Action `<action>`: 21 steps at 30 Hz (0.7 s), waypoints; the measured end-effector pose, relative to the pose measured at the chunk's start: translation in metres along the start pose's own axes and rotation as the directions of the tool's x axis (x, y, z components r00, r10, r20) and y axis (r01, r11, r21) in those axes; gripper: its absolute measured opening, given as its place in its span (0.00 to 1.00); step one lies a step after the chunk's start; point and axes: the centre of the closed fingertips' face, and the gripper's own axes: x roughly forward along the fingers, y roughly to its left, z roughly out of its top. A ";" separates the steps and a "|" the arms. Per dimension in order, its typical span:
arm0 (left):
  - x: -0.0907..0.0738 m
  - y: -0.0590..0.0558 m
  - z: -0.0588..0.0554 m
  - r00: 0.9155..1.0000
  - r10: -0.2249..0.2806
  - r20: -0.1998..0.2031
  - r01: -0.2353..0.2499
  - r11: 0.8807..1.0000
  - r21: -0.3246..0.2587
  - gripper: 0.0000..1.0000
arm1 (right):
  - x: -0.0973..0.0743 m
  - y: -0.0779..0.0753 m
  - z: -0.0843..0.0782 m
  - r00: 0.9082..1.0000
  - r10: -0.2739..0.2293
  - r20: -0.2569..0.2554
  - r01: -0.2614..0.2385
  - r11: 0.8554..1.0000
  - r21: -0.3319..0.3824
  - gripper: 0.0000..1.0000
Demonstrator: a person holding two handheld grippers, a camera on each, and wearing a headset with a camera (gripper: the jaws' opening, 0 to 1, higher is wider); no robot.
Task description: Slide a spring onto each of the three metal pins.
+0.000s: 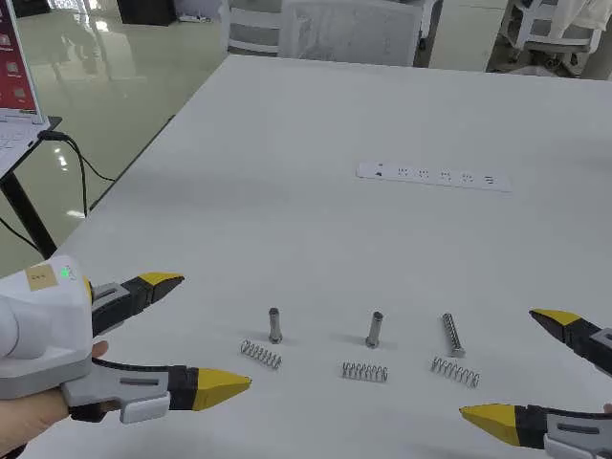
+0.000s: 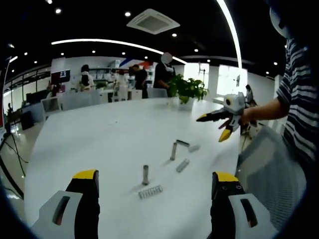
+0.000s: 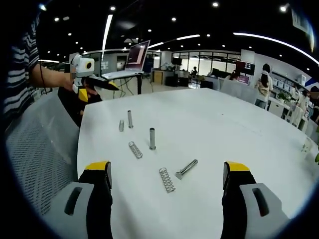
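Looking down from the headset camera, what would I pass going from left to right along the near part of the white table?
left hand-held gripper → upright pin → second upright pin → pin lying on its side → right hand-held gripper

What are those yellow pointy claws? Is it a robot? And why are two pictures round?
It's not a robot. A person holds two pincer tools, the left gripper and the right gripper. One picture comes from a camera on the person's head. The round ones come from cameras riding on each gripper. On the white table lie three springs. Behind them are three metal pins: two stand up and the right one lies down. Farther back is a power strip. Both grippers are open and hold nothing.
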 end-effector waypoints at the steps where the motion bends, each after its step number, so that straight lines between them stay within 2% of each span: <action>1: 0.000 0.000 0.000 1.000 0.000 0.001 0.000 1.000 0.000 0.91 | 0.000 0.000 0.000 1.000 0.001 0.002 -0.001 1.000 0.000 0.94; 9: 0.000 0.000 0.002 1.000 0.001 0.003 -0.001 1.000 0.000 0.92 | 0.000 0.001 0.000 1.000 0.002 0.001 -0.002 1.000 0.001 0.93; 21: 0.001 -0.002 -0.003 1.000 -0.002 -0.006 0.002 1.000 -0.004 0.91 | -0.001 0.000 -0.002 1.000 -0.001 0.000 0.001 1.000 0.005 0.93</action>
